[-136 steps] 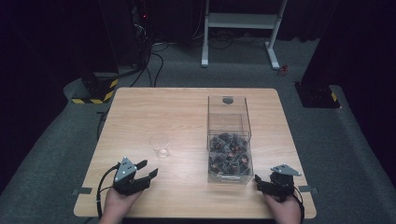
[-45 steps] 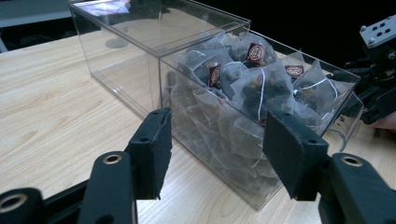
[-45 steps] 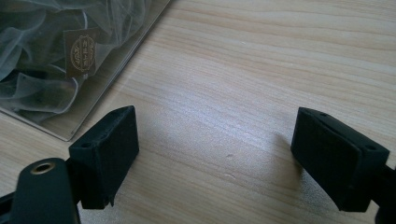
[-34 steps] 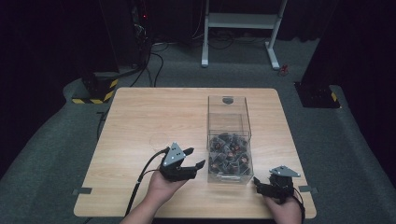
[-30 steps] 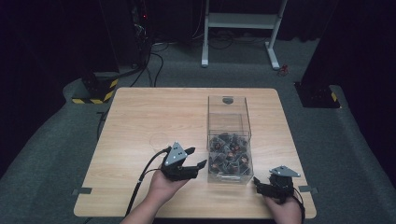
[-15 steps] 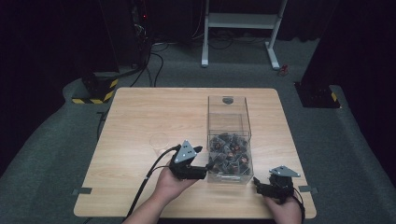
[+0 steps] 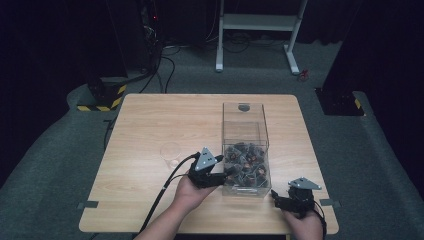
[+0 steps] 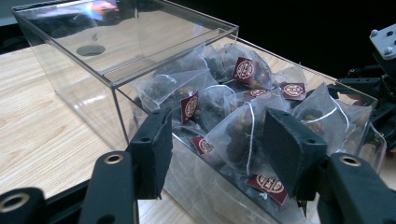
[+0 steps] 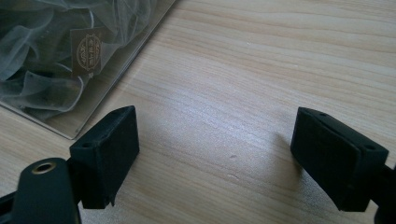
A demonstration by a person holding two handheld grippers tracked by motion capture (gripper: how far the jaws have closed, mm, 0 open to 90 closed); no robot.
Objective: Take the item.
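Observation:
A clear plastic box (image 7: 244, 131) stands on the wooden table (image 7: 150, 125), with mesh tea bags (image 7: 244, 165) heaped in its near, open half. A flat lid (image 8: 116, 42) covers its far half. My left gripper (image 7: 218, 171) is at the box's left wall by that heap. In the left gripper view its jaws have just been closing; the left gripper (image 8: 219, 156) frames a tea bag (image 8: 233, 135), but the pads (image 8: 154, 149) are clear of it. I cannot tell whether the tips are past the rim. My right gripper (image 7: 278, 200) rests open near the box's front right corner, and in its own view the right gripper (image 9: 215, 149) frames bare wood.
A small clear cup (image 7: 171, 151) stands left of the box, close to the left hand. The other gripper (image 8: 380, 74) shows beyond the box in the left gripper view. The box's corner (image 9: 70, 130) lies just left of the right jaws. Table edges run close behind both hands.
The left hand has moved right from the table's front left, past the cup, up to the box's left wall. The right hand has kept still.

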